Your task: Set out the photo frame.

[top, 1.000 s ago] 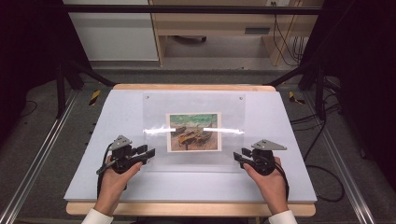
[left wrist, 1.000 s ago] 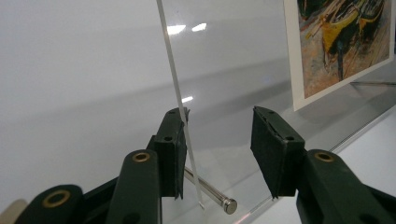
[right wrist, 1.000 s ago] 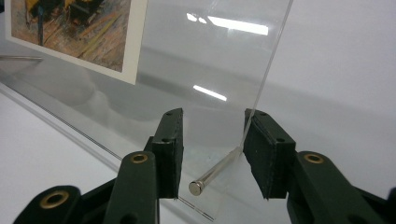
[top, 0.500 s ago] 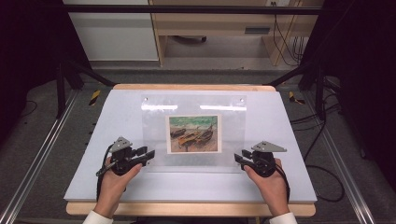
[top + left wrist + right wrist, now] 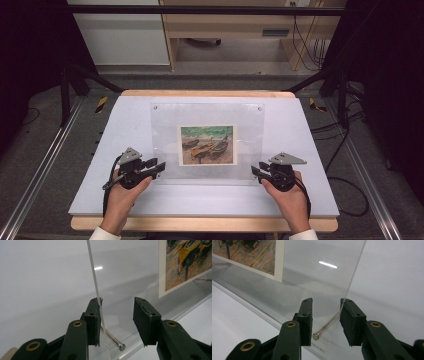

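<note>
Clear acrylic is what you have at both hand-held grippers: the frame (image 5: 207, 142) lies mid-surface with its picture (image 5: 207, 145) inside, and its glare makes the sheet edges hard to trace. Your left hand-held gripper (image 5: 156, 167) stands spread at the near left corner, one pad (image 5: 93, 320) touching the raised sheet edge, a steel pin (image 5: 112, 338) partly hidden behind it. Your right hand-held gripper (image 5: 256, 171), jaws just closing yet apart, straddles the near right corner and its pin (image 5: 325, 327); whether its pad (image 5: 348, 320) presses the edge I cannot tell.

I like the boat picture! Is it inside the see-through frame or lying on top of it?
Inside. The picture sits behind the clear frame, whose glossy sheet shows reflections over it.
</note>
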A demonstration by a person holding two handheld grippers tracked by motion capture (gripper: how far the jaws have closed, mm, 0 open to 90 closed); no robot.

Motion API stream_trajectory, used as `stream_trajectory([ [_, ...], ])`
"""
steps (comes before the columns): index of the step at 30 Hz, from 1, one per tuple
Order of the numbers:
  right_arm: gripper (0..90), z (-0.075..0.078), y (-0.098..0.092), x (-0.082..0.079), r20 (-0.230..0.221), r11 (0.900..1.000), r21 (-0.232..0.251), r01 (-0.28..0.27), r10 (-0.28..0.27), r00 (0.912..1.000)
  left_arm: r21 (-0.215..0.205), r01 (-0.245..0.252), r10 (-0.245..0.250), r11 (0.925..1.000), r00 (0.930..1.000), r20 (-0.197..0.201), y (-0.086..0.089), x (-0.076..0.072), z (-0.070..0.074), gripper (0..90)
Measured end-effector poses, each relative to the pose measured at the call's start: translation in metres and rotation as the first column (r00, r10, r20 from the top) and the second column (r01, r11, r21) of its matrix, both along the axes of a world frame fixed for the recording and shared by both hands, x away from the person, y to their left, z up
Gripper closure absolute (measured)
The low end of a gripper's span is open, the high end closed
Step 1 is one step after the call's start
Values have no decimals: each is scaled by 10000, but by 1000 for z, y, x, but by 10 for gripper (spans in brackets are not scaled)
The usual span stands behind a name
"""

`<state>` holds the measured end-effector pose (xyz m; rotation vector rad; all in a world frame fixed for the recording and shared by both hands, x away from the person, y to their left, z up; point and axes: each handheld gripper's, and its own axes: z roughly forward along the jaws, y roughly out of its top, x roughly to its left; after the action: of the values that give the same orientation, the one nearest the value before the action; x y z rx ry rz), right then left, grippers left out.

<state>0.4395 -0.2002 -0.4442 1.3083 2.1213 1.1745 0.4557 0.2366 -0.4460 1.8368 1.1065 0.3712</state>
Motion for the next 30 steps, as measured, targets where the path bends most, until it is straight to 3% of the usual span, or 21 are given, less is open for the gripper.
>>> stream_trajectory([
  [30,648,0,1,-4,3,9995,-313,-16,16,10000,291,61,-61,9996,10000,16,-1,-4,0,582],
])
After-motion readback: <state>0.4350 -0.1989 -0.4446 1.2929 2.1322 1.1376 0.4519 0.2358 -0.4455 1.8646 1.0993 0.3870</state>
